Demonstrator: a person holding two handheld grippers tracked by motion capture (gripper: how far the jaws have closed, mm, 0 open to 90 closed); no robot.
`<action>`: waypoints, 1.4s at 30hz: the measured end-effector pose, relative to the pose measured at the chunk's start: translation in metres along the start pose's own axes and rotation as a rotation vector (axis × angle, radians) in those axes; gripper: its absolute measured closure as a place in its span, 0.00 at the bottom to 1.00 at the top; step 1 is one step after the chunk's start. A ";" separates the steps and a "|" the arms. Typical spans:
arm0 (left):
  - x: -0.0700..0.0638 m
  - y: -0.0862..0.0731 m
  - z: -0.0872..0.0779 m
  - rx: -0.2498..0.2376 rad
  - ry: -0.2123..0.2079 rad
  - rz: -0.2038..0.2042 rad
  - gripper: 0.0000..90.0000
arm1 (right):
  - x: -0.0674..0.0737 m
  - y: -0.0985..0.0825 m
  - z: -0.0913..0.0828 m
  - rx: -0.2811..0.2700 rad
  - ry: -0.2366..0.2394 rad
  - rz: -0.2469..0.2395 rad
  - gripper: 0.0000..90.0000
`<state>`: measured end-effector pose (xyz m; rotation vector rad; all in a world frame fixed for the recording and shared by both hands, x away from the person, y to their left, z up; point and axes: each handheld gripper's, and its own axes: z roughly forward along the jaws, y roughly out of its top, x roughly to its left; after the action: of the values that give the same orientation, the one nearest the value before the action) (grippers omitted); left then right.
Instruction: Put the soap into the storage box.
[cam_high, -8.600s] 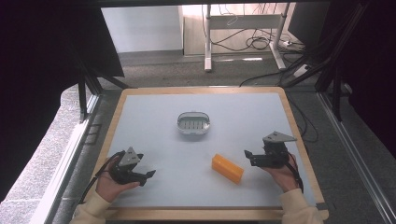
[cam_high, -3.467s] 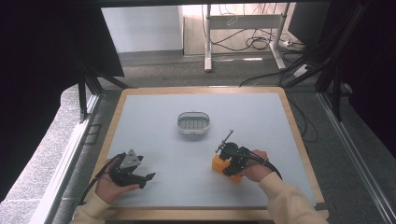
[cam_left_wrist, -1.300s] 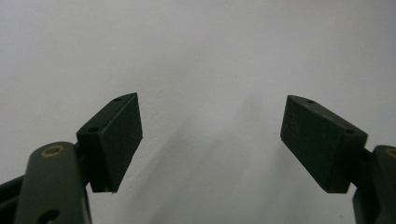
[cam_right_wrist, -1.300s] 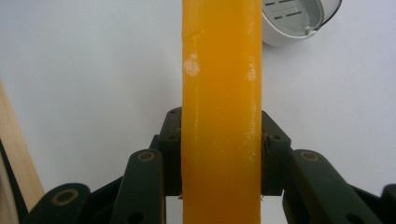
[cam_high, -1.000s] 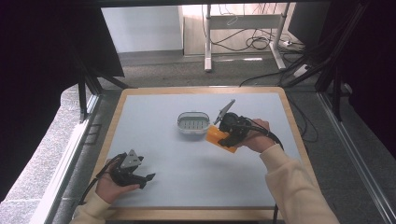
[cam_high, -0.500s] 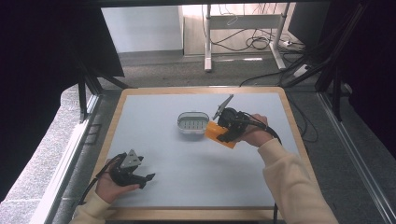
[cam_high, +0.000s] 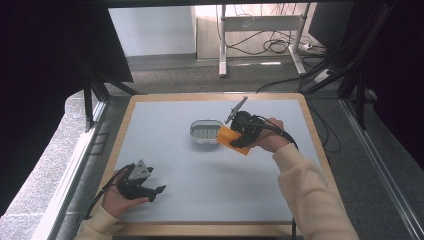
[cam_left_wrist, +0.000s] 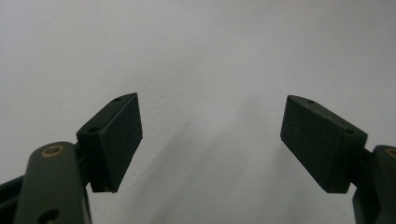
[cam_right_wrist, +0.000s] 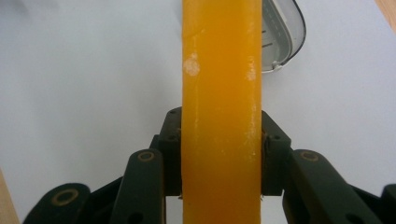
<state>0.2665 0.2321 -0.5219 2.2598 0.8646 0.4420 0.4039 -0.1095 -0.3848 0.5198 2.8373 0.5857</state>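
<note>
Right claw (cam_high: 239, 137) pinching orange rectangular soap-like block (cam_high: 233, 140), raised just at 3 o'clock of small oval metal dish (cam_high: 205, 134) with slotted insert, table (cam_high: 165, 120) centre. Left claw (cam_high: 156, 190) spread, 7 o'clock corner.

Orange bar (cam_right_wrist: 221, 112) cut off by the top and bottom edges in the right gripper view, with most of the metal dish (cam_right_wrist: 280, 37) behind it hidden, upper right. Dish contents too small to tell in the high view.
</note>
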 end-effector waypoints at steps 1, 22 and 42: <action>0.000 0.000 0.000 0.000 0.000 0.001 0.23 | -0.001 0.001 0.000 -0.001 0.000 -0.005 0.68; 0.001 0.000 -0.001 0.002 0.001 0.006 0.23 | -0.016 0.018 0.014 0.000 0.008 -0.002 0.68; 0.002 0.000 -0.001 0.005 0.001 0.008 0.23 | -0.039 0.032 0.030 0.001 0.028 -0.004 0.68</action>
<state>0.2673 0.2340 -0.5215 2.2690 0.8586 0.4455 0.4569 -0.0858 -0.3942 0.5101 2.8646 0.5957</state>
